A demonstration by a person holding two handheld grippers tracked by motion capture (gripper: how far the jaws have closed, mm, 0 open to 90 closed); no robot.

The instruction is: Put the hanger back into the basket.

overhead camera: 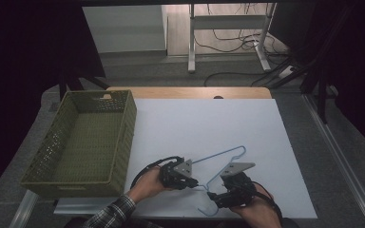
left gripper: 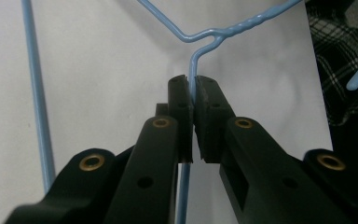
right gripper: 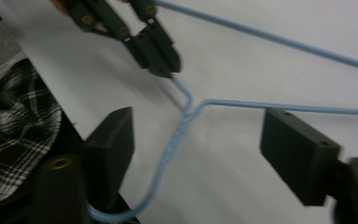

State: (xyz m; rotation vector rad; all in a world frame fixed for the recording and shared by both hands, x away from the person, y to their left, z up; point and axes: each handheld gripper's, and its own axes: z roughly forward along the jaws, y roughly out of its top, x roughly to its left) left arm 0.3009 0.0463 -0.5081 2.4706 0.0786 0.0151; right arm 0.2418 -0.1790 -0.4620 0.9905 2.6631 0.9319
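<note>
White table (overhead camera: 247,123), hanger (overhead camera: 218,159) hook (overhead camera: 208,211) pointing nearward

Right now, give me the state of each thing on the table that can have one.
Left gripper: shut on the wire hanger.
Right gripper: open, jaws either side of the hanger's twisted neck.
Wire hanger: pinched by one gripper, over the white sheet.
Green basket: upright, empty.

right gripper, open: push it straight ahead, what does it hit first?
Likely the hanger: its twisted neck runs between the right gripper's open fingers. Just beyond is the left gripper, shut on the wire. Depth is unclear.
</note>
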